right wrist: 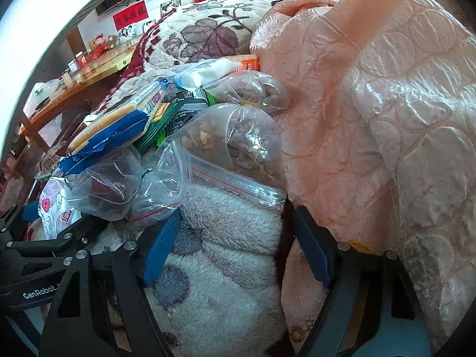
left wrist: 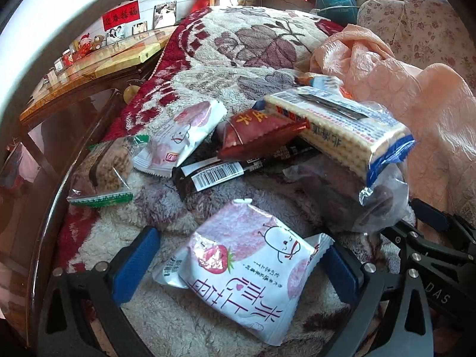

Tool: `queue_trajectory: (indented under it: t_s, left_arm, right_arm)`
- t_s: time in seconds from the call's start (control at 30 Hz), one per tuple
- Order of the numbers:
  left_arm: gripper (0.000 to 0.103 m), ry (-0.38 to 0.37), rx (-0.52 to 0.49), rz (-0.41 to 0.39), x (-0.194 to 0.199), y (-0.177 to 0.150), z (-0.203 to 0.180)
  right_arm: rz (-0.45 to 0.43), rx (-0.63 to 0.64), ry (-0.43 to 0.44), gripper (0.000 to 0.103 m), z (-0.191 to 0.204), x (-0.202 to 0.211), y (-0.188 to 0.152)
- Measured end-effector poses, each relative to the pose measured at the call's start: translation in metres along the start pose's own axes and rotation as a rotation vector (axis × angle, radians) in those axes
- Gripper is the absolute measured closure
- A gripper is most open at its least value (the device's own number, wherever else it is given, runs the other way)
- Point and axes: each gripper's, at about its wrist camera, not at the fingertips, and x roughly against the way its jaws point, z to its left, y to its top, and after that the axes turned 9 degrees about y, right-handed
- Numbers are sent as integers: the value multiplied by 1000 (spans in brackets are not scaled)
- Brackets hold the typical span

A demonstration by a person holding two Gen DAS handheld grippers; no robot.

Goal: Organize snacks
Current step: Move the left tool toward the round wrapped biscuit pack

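A pink-and-white strawberry snack packet (left wrist: 244, 270) lies on the fluffy blanket (left wrist: 166, 321) between the blue pads of my left gripper (left wrist: 239, 239), which is open around it; the right pad touches its edge. Beyond it lie a second pink packet (left wrist: 184, 136), a green-edged grain bar (left wrist: 101, 172), a black barcoded bar (left wrist: 220, 172), a red-brown packet (left wrist: 255, 134) and a wafer pack (left wrist: 342, 131). My right gripper (right wrist: 236, 212) is open over bare blanket, just short of a zip bag of nuts (right wrist: 235, 139). A clear bag of dark pieces (right wrist: 110, 190) lies to its left.
A crumpled peach quilt (right wrist: 372, 119) rises along the right side, pressing against the right gripper's right finger. A glass-topped wooden table (left wrist: 89, 68) with small ornaments stands off the bed's left edge. The floral blanket (left wrist: 253, 38) stretches away behind the pile.
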Motion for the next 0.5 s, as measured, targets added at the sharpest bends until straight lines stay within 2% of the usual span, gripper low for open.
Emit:
queue_trajectory:
  t_s: [0.5]
  left_arm:
    - [0,0,0,0,0,0,0]
  right_arm:
    - [-1,-4,6,24,-2,1,1]
